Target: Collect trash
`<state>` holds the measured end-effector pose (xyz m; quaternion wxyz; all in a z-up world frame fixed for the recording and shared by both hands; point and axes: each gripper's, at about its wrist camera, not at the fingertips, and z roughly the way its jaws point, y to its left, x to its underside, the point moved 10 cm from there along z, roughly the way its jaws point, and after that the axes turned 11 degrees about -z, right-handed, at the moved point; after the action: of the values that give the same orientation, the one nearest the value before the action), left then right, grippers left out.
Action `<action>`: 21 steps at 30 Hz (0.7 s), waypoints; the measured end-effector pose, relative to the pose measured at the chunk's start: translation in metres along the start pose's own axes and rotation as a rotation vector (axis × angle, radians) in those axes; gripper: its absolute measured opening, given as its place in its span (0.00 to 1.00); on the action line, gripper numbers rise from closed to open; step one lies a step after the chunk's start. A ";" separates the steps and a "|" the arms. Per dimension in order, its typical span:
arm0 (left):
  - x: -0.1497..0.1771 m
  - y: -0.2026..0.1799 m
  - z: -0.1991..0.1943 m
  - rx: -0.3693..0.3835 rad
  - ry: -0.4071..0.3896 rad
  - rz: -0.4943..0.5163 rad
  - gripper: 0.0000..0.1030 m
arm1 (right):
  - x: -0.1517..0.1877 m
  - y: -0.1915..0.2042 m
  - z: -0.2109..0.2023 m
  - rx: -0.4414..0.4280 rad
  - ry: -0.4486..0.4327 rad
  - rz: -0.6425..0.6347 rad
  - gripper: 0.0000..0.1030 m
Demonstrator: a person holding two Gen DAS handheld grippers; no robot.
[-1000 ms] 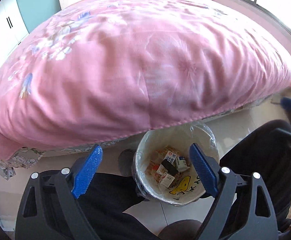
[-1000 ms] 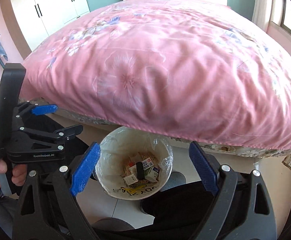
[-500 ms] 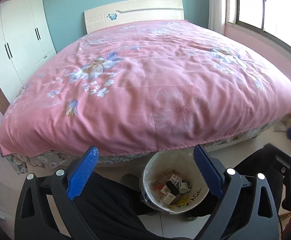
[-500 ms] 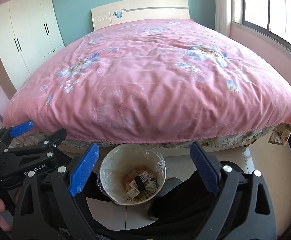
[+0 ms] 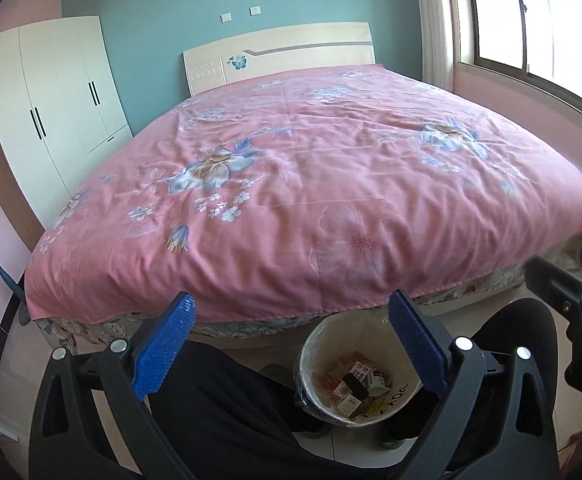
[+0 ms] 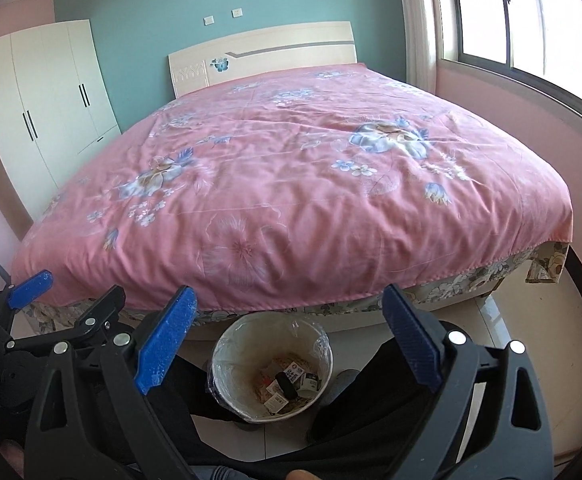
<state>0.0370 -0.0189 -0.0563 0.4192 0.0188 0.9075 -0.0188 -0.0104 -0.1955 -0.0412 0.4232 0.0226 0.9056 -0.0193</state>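
A pale waste bin [image 5: 341, 332] with a plastic liner stands on the floor at the foot of the bed, between a person's dark-trousered legs. Small boxes and wrappers [image 5: 355, 382] lie in its bottom; they show again as trash [image 6: 289, 382] inside the bin [image 6: 257, 332] in the right wrist view. My left gripper [image 5: 291, 304] hangs well above the bin, open, with nothing between its blue pads. My right gripper [image 6: 289, 296] also hovers above the bin, its jaws opening and empty. A blue pad [image 6: 31, 285] of the left gripper shows at that view's left edge.
A wide bed under a pink floral cover [image 5: 311, 184] fills the middle, and its edge overhangs just behind the bin. A white wardrobe [image 5: 55, 96] stands at the left, a window [image 5: 531, 20] at the right. Pale tiled floor [image 6: 531, 328] runs along the bed's right side.
Both grippers have risen and tilted up: the bin has dropped lower and smaller in each view, and the whole bed, headboard and wall have come into sight. The jaws stand slightly wider.
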 end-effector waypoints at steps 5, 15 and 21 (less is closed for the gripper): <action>0.001 0.005 -0.003 0.030 0.001 -0.030 0.96 | 0.006 0.001 0.002 -0.005 0.030 0.009 0.89; 0.001 -0.001 -0.005 0.039 -0.012 0.011 0.96 | 0.016 -0.008 0.001 0.040 0.053 0.024 0.89; 0.002 0.002 -0.001 0.042 0.010 -0.011 0.96 | 0.015 -0.010 0.001 0.037 0.055 0.032 0.89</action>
<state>0.0349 -0.0168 -0.0577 0.4139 0.0226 0.9092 -0.0400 -0.0197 -0.2051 -0.0537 0.3978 0.0452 0.9159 -0.0286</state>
